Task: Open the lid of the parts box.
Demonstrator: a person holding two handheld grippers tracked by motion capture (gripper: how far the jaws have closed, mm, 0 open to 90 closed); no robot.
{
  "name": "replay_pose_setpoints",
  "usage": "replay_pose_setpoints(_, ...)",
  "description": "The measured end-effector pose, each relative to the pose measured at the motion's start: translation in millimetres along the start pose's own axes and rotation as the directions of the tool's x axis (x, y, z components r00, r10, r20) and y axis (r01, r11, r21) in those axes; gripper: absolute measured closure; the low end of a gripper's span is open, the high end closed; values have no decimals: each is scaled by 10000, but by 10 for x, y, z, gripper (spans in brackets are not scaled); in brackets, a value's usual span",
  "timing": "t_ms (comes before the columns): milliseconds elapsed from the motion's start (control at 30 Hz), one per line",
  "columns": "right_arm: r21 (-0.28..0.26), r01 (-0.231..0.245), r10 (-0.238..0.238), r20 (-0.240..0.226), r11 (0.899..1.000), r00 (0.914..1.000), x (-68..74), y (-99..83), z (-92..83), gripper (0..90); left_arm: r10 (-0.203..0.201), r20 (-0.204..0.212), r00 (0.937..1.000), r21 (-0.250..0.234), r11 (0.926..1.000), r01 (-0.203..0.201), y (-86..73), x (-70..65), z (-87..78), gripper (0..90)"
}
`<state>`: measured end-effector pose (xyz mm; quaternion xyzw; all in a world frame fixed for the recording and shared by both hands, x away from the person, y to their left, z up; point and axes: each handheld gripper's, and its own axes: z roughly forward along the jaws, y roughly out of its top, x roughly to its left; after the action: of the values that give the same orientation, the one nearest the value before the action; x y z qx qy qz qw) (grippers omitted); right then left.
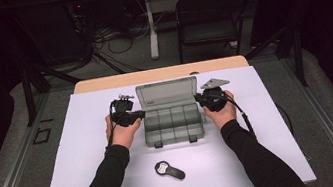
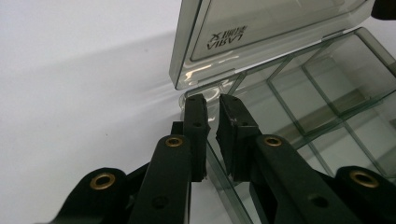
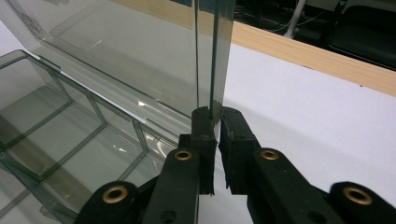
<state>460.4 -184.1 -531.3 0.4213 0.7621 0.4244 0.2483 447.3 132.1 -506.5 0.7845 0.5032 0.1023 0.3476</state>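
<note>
A smoky clear plastic compartment box (image 1: 173,125) lies in the middle of the white table sheet, its lid (image 1: 167,94) standing up at the back. My left gripper (image 1: 140,114) is at the box's left side. In the left gripper view its jaws (image 2: 212,100) straddle the left wall of the box (image 2: 299,93) near the hinge corner, pressed close on it. My right gripper (image 1: 199,99) is at the lid's right end. In the right gripper view it (image 3: 217,112) is shut on the upright edge of the lid (image 3: 212,56). The compartments look empty.
A small black tool with a round pale window (image 1: 169,170) lies on the sheet (image 1: 93,186) in front of the box. Behind the table's wooden far edge (image 1: 161,74) stand a black chair (image 1: 208,16) and a white table leg (image 1: 150,25) with cables.
</note>
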Motion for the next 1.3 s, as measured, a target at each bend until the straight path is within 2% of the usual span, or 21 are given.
replay_pose_setpoints(233,-36,-37,37,17,10000,10000,1,-5,3,848,-124,-59,9999,160,9998,125,-47,16,46,834)
replay_pose_setpoints(467,-44,-56,56,10,10000,10000,0,-5,4,848,-320,124,9994,83,9995,319,-69,39,59,861)
replay_pose_setpoints(567,-63,-90,90,3,9999,10000,0,-7,6,848,-278,242,9993,219,9994,272,-72,29,67,854)
replay_pose_setpoints(633,-67,-96,96,-1,9999,10000,0,-7,5,848,-203,54,9998,288,9994,202,-80,10,82,846)
replay_pose_setpoints(867,-80,-115,115,14,9999,9999,2,-8,7,848,-179,-91,9998,325,9993,182,-83,-7,94,846)
replay_pose_setpoints(1067,-79,-134,135,40,9999,9999,5,-10,7,847,-600,-8,9982,310,9977,600,-83,8,93,851)
replay_pose_setpoints(1300,-109,-171,172,78,9998,9998,9,-13,8,847,-690,-135,9975,300,9971,694,-84,-10,94,854)
